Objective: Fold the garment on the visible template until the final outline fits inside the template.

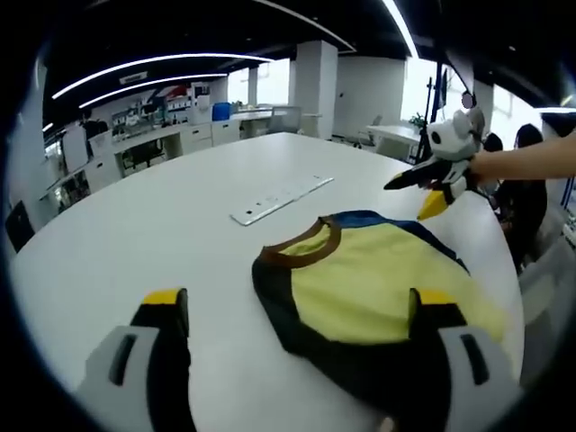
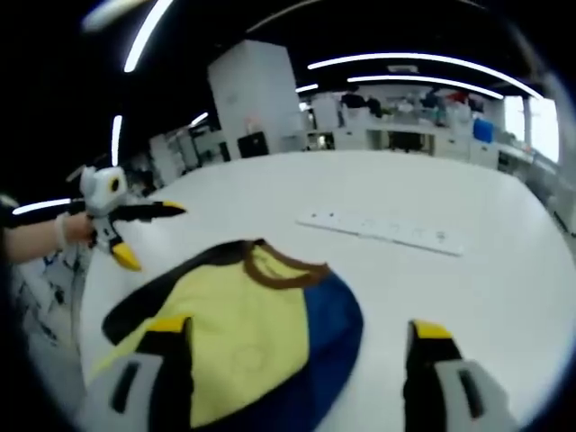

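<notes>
A yellow garment (image 1: pixel 378 283) with a brown collar and dark blue and black edges lies in a compact shape on the white table (image 1: pixel 162 234). My left gripper (image 1: pixel 301 301) hovers open just in front of it, its right finger over the dark hem. My right gripper (image 1: pixel 405 202), held by a hand, hangs open above the garment's far edge. In the right gripper view the garment (image 2: pixel 243 333) lies between and beyond my right gripper's (image 2: pixel 297 328) spread fingers, while the left gripper (image 2: pixel 155 236) floats open to its left.
A long white socket strip (image 1: pixel 279 200) is set in the table behind the garment; it is also seen as the strip (image 2: pixel 382 229). A seated person (image 1: pixel 526 180) is at the table's far right edge. Office desks and a pillar (image 1: pixel 315 85) stand beyond.
</notes>
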Demonstrator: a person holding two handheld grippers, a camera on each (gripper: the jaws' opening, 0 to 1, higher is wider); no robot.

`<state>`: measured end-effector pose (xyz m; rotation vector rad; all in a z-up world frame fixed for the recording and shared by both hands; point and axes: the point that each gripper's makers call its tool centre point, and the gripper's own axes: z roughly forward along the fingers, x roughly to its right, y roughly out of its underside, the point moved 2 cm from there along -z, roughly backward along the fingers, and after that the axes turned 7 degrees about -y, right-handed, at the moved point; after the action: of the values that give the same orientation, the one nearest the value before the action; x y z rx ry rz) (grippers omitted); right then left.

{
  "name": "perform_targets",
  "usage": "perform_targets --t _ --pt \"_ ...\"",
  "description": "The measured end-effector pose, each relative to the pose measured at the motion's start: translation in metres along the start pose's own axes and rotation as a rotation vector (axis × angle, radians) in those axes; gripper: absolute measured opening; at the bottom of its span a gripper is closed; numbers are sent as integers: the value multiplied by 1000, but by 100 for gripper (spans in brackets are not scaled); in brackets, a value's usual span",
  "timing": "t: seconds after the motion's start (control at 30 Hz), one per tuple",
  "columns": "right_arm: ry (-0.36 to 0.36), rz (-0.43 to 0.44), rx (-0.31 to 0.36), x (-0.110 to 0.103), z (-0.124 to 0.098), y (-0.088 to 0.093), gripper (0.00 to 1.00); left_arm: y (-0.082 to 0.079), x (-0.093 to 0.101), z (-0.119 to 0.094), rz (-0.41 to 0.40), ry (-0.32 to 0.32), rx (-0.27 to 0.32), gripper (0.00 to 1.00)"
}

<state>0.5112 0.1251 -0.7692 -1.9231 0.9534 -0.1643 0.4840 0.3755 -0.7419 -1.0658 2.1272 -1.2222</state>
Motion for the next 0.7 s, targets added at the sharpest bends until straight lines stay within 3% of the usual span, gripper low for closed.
perform_targets --t 0.23,0.3,0.47,0.53,0.7 --pt "8 17 -14 -5 -27 17 99 4 15 -27 -22 -1 26 98" --pt "17 -18 -40 -9 -36 26 99 7 20 -33 -22 -1 28 97" --pt "27 21 -29 -8 -52 35 99 9 28 -46 -41 -6 43 95" --pt "27 28 -27 -5 -59 38 93 11 34 -52 -42 -6 49 94" --pt "28 39 -24 -15 -71 50 92 16 39 -66 -54 -8 56 92"
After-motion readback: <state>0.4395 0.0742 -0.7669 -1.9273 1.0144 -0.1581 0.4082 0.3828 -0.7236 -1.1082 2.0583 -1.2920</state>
